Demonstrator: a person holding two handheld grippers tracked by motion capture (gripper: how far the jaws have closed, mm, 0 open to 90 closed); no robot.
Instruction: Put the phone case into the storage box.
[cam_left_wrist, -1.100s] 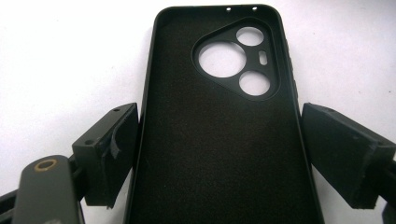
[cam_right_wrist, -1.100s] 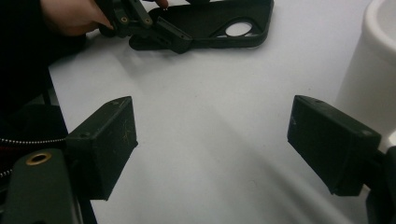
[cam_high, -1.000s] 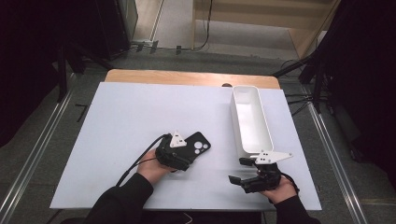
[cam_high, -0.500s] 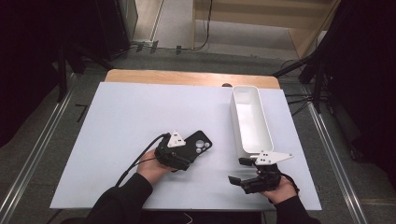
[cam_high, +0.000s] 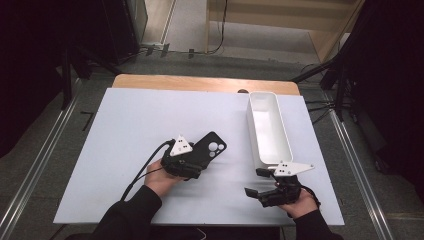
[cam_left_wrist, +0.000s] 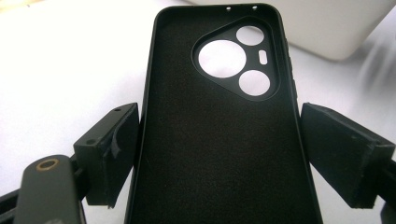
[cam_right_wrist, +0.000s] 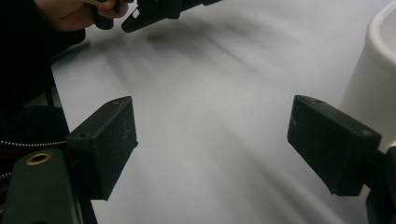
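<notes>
Left gripper view: phone case (cam_left_wrist: 219, 140) lies between the left gripper (cam_left_wrist: 219, 154) pads.

Recording lab or studio, white board (cam_high: 150, 120) on wooden table (cam_high: 200, 83), dark stands (cam_high: 340, 85), floor cables (cam_high: 220, 30), metal rails (cam_high: 40, 155), carpet floor

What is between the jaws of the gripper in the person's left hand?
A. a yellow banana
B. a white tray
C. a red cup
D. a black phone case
D: in the left gripper view the black phone case, with its round camera holes, lies between the two jaws of the left gripper; the white tray sits apart, over by the right gripper.
</notes>
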